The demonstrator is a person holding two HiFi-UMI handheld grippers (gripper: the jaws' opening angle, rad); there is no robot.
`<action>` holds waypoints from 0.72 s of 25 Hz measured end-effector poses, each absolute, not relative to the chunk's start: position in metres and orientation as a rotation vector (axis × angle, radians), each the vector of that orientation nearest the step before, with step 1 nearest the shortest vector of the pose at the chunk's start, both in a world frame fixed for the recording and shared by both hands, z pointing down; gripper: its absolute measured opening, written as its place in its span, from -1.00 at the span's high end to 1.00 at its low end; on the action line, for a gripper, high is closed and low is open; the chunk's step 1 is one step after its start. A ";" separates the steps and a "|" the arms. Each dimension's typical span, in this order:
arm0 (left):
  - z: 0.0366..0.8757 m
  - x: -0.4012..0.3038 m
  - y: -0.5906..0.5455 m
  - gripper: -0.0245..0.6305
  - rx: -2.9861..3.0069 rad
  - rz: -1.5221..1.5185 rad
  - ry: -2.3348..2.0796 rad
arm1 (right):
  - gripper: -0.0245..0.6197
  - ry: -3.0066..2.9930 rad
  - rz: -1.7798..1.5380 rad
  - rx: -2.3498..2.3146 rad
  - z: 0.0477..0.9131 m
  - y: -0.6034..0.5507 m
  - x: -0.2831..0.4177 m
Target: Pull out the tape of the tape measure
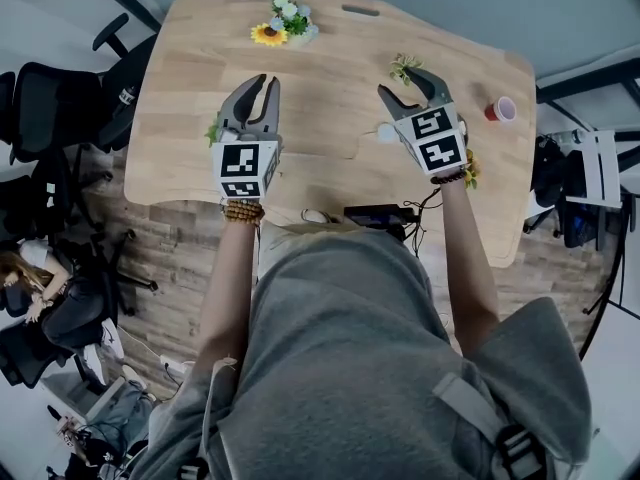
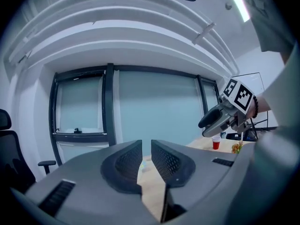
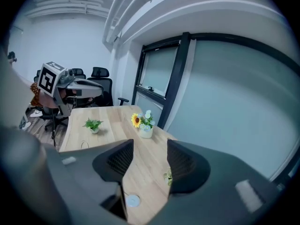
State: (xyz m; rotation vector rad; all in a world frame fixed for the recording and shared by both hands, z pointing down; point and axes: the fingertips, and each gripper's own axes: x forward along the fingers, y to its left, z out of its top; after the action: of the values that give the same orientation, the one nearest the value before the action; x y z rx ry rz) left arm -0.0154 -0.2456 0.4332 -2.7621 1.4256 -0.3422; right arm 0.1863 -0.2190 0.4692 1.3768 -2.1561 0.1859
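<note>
Holding two grey plastic tools with mesh-textured pads above a pale wooden tabletop (image 1: 200, 58) with rounded corners, we have the left tool (image 1: 268, 80) with jaws a narrow slit apart and the right tool (image 1: 398, 80) with jaws wider apart, nothing between either pair. The small round white tape measure (image 1: 387, 132) lies flat on the tabletop just beside the right tool. We count one sunflower vase (image 1: 285, 23), two small potted plants (image 3: 93, 124) and one red cup (image 1: 500, 109), with black office chairs (image 1: 50, 108) on a plank floor (image 1: 170, 258) and frosted glass panels (image 2: 154, 107) behind.
</note>
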 end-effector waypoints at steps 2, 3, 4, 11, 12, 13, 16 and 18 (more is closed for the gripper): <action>0.418 -0.009 -0.242 0.76 -2.755 -0.314 1.404 | 0.19 -2.171 0.154 1.388 0.454 -0.215 0.182; 0.411 -0.007 -0.241 0.76 -2.751 -0.307 1.398 | 0.19 -2.178 0.136 1.393 0.447 -0.214 0.179; 0.405 -0.005 -0.240 0.76 -2.747 -0.304 1.395 | 0.20 -2.184 0.118 1.398 0.440 -0.212 0.177; 0.352 0.008 -0.231 0.76 -2.696 -0.161 1.333 | 0.23 -2.218 0.004 1.466 0.397 -0.206 0.167; 0.346 0.009 -0.230 0.76 -2.694 -0.147 1.334 | 0.26 -2.224 -0.008 1.473 0.392 -0.205 0.165; 0.340 0.010 -0.230 0.76 -2.690 -0.126 1.337 | 0.26 -2.231 -0.018 1.476 0.387 -0.204 0.163; 0.322 0.015 -0.227 0.76 -2.670 -0.083 1.331 | 0.26 -2.251 -0.050 1.477 0.374 -0.200 0.157; 0.314 0.019 -0.223 0.76 -2.658 -0.072 1.322 | 0.26 -2.267 -0.069 1.484 0.366 -0.198 0.152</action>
State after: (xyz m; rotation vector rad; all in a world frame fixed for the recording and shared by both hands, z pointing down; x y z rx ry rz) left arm 0.0193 -0.2229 0.3143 -2.6581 1.3217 -0.0717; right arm 0.1520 -0.1982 0.3658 1.4841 -2.2667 -0.0685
